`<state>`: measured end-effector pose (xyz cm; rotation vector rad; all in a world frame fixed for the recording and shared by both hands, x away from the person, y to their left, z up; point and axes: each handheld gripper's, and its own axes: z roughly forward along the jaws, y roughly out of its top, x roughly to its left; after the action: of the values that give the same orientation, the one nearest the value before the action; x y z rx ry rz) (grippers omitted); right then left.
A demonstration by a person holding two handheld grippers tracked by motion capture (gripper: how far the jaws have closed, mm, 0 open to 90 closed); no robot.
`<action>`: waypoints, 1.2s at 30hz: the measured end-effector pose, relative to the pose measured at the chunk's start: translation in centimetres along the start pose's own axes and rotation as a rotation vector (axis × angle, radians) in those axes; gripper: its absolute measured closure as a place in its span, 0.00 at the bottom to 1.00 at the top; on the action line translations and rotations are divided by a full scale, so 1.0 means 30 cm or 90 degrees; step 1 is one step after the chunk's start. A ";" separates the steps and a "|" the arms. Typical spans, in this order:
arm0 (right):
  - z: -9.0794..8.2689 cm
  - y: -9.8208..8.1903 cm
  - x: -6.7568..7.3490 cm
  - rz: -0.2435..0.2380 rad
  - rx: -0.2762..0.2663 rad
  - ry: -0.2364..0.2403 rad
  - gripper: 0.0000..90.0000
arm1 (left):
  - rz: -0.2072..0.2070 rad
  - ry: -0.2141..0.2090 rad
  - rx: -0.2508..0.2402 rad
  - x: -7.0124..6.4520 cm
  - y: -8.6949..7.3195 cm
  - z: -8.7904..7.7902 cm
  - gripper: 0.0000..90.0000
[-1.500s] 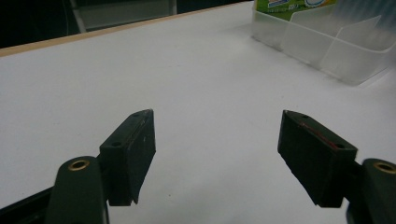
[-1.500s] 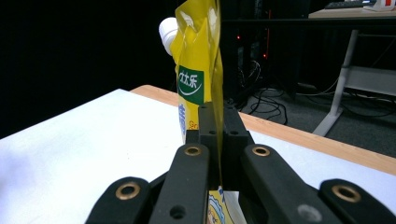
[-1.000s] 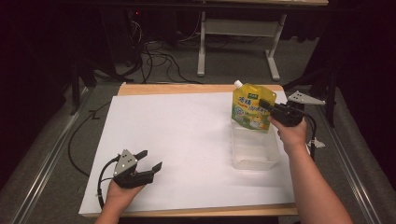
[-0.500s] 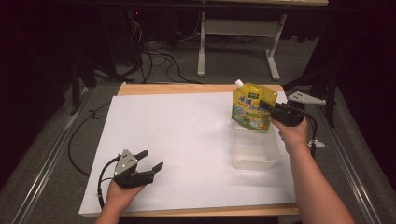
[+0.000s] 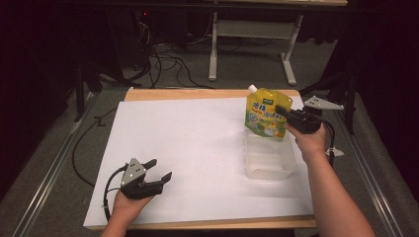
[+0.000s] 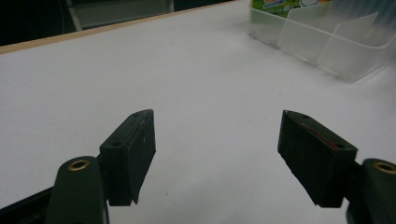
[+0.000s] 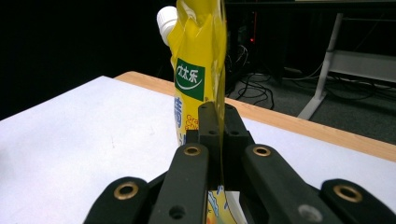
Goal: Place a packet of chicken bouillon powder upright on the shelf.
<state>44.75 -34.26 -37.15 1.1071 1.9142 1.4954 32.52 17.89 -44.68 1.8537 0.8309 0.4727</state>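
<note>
Yellow pouch (image 7: pixel 198 70) edge between closed right fingers (image 7: pixel 208 122).

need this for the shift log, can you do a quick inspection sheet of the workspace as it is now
surface: white sheet over a wooden table, bare in the middle
job's things: yellow spout pouch held upright above the far end of the clear plastic bin
clutter: nothing seen
grippers: right gripper shut on the pouch's edge; left gripper open, holding nothing, low over the sheet's near left
cables: black cable trails from the left gripper; more cables on the floor
surroundings: dark room, white desk frame behind
</note>
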 end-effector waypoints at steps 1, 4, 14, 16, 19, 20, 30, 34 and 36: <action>0.000 -0.001 -0.001 0.003 0.002 -0.001 1.00 | 0.000 0.000 0.000 0.000 0.000 0.000 0.31; 0.001 -0.003 -0.004 0.008 0.004 -0.004 1.00 | 0.000 -0.001 0.000 -0.001 0.000 0.000 0.31; -0.011 0.014 0.006 -0.007 -0.006 -0.031 0.63 | 0.002 -0.004 0.001 -0.001 0.001 0.000 0.31; -0.011 0.018 0.003 -0.004 -0.003 -0.031 0.55 | 0.003 -0.004 0.001 -0.001 0.001 0.000 0.31; -0.012 0.024 0.005 -0.005 -0.002 -0.033 0.43 | 0.003 -0.004 0.001 -0.002 0.002 0.000 0.31; -0.011 0.026 0.006 -0.006 -0.002 -0.034 0.38 | 0.003 -0.004 0.001 -0.002 0.002 0.000 0.31; -0.016 0.033 0.011 0.006 0.007 -0.045 0.19 | 0.005 -0.004 0.001 -0.003 0.002 -0.001 0.31; -0.028 0.034 0.016 0.009 0.012 -0.049 0.17 | 0.005 -0.005 0.003 -0.003 0.002 0.000 0.31; -0.035 0.035 0.018 0.005 0.010 -0.049 0.17 | 0.006 -0.005 0.002 -0.003 0.002 0.000 0.31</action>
<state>43.97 -34.33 -35.79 1.1638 1.8746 1.4238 32.47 17.79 -44.61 1.8612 0.8185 0.4702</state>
